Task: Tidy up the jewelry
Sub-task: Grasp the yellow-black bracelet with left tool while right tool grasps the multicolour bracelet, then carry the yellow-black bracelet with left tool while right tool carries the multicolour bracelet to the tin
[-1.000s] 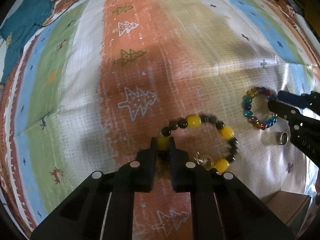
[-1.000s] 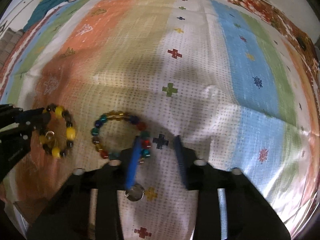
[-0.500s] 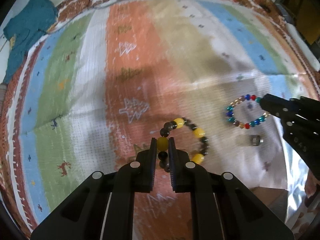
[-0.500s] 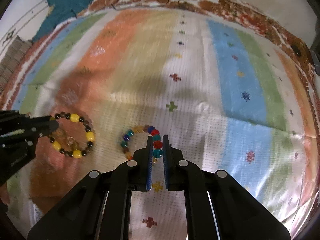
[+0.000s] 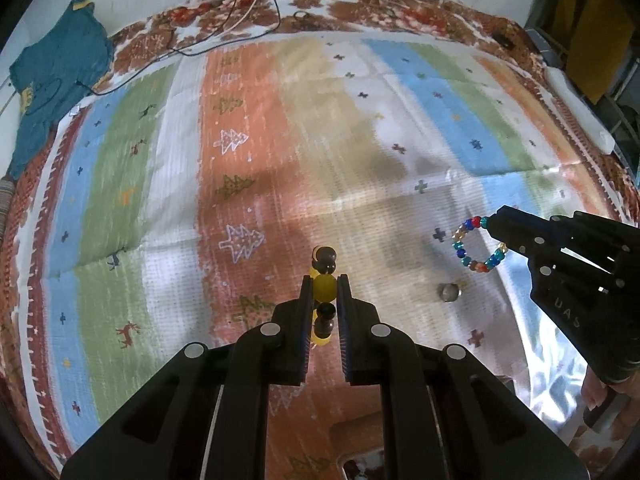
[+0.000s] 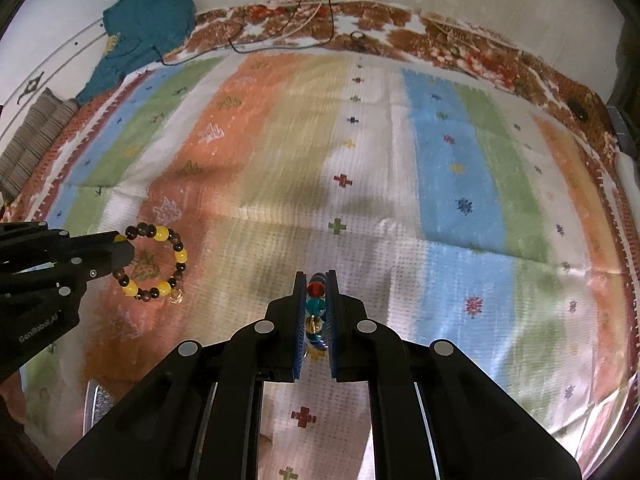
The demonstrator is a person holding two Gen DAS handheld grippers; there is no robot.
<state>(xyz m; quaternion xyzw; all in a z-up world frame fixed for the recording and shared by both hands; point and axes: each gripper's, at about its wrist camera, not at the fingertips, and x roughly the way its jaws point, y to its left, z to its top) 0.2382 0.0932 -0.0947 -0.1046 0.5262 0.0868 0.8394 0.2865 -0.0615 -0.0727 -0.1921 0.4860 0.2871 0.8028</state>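
Left wrist view: left gripper point(image 5: 323, 286) pinching yellow-and-dark bead bracelet point(image 5: 324, 287), right gripper point(image 6: 317, 289) pinching multicoloured bead bracelet point(image 6: 315, 306), both clear of striped blanket point(image 5: 280, 160).

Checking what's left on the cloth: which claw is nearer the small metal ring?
Right. The right claw, shut on the multicoloured bracelet, hangs just above and right of the ring in the left wrist view; the left claw, holding the yellow-and-dark bracelet, sits farther left.

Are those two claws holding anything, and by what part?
Left gripper pinches the yellow-and-brown bracelet by a yellow bead; right gripper pinches the multicoloured bracelet by its beads.
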